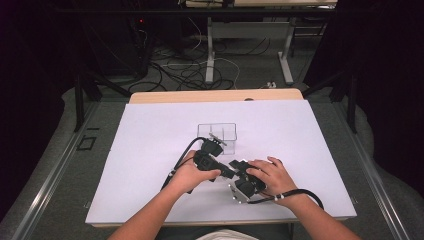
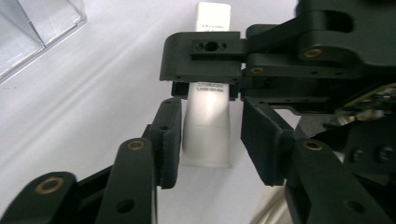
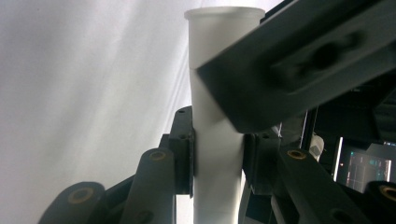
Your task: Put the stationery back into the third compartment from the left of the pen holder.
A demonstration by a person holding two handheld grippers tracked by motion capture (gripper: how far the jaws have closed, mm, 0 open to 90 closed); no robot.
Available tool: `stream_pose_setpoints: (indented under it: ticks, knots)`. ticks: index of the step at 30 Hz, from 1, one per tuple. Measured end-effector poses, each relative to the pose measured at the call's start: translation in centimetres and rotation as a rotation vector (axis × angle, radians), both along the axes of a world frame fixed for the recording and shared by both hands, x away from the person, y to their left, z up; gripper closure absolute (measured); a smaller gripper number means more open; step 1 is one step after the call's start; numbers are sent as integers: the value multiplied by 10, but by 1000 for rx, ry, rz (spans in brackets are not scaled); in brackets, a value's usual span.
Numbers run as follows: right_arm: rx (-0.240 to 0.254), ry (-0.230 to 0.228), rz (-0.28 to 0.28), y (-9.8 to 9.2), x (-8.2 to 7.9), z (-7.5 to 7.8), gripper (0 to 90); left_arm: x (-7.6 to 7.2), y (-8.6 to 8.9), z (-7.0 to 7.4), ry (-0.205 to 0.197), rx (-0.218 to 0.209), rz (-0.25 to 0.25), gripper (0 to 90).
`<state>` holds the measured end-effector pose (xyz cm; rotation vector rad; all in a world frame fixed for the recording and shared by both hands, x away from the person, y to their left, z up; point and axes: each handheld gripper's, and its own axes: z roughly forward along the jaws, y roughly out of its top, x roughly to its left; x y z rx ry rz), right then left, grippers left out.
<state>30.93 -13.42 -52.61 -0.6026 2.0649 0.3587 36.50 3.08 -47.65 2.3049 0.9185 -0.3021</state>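
A white plastic tube with a printed label and a white cap lies over the white table sheet. My right gripper is shut on the middle of the tube. In the left gripper view it reaches in from the right, clamped across the tube. My left gripper is open, its jaws standing on either side of the tube's wider end with small gaps. In the high view both grippers meet near the table's front centre, left gripper and right gripper nose to nose.
A clear plastic box stands just beyond the grippers, with a thin object inside; its corner shows in the left gripper view. Cables trail from both hands. Table legs and floor cables lie past the far edge.
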Motion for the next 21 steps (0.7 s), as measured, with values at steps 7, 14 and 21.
stream_pose_setpoints:
  ticks: [7, 14, 21]
  knots:
    - [0, 14, -17, -1, 1, -1, 687, 0, 13, 2, -36, -14, 30, 512]
    - [14, 8, -7, -1, 3, -3, 689, -2, 33, 5, -87, -44, 87, 458]
    - [44, 56, -27, -3, 4, 1, 690, 3, 57, 6, -179, -30, 144, 401]
